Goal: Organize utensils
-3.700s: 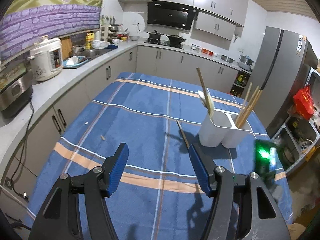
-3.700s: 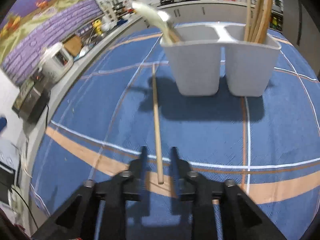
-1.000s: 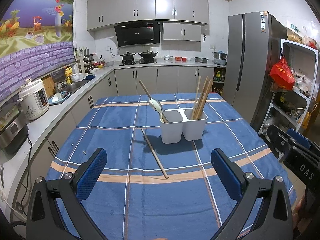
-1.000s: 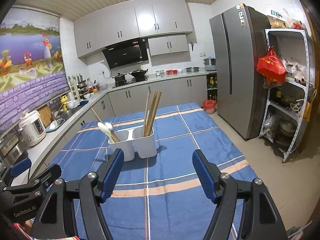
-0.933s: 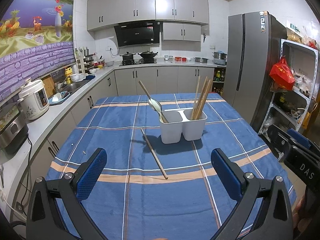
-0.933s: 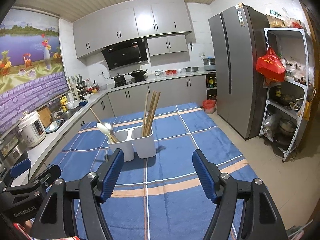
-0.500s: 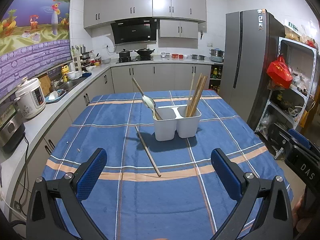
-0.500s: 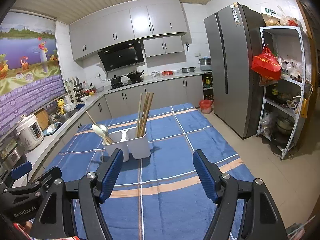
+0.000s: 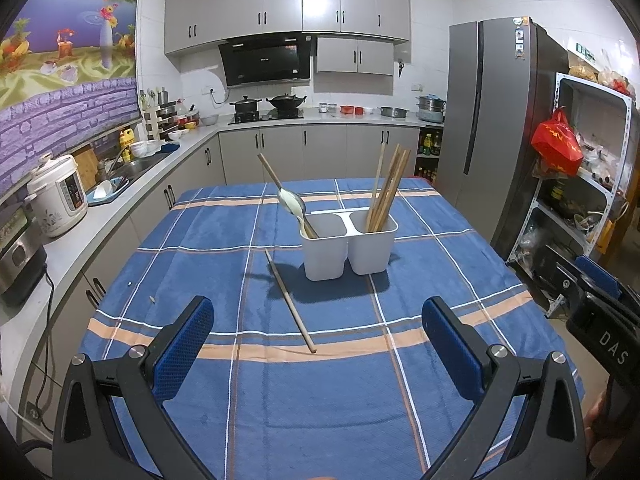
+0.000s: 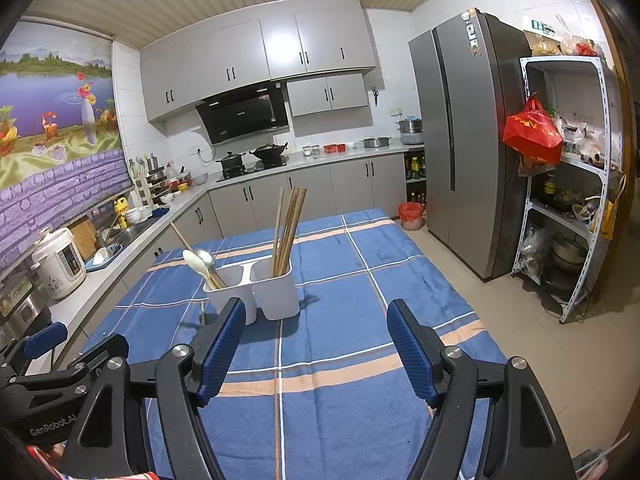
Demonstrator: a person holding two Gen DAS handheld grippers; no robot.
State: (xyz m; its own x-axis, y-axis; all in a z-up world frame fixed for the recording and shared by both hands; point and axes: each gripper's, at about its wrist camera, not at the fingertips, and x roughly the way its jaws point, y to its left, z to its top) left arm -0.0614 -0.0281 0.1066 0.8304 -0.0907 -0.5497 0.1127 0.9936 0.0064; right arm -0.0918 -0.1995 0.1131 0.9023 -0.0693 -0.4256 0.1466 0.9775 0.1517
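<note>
A white two-compartment utensil holder [image 9: 347, 246] [image 10: 256, 290] stands on the blue plaid tablecloth [image 9: 224, 232]. Its left compartment holds spoons [image 9: 291, 206] and a wooden handle; its right holds several wooden chopsticks [image 9: 386, 190] [image 10: 287, 228]. One loose wooden chopstick [image 9: 289, 299] lies on the cloth left of the holder, pointing toward me. My left gripper [image 9: 318, 338] is open and empty, pulled back over the near table edge. My right gripper [image 10: 316, 342] is open and empty too, to the right of the left one and well short of the holder.
A counter [image 9: 72, 240] with a rice cooker [image 9: 60, 196] and sink runs along the left. A grey fridge [image 9: 492, 136] and a metal shelf rack [image 10: 568, 184] with a red bag [image 10: 532, 132] stand on the right. Floor lies right of the table.
Both grippers pulled far back from the holder and chopstick since the oldest frames, and the right one opened. Over the last second the views shifted only slightly.
</note>
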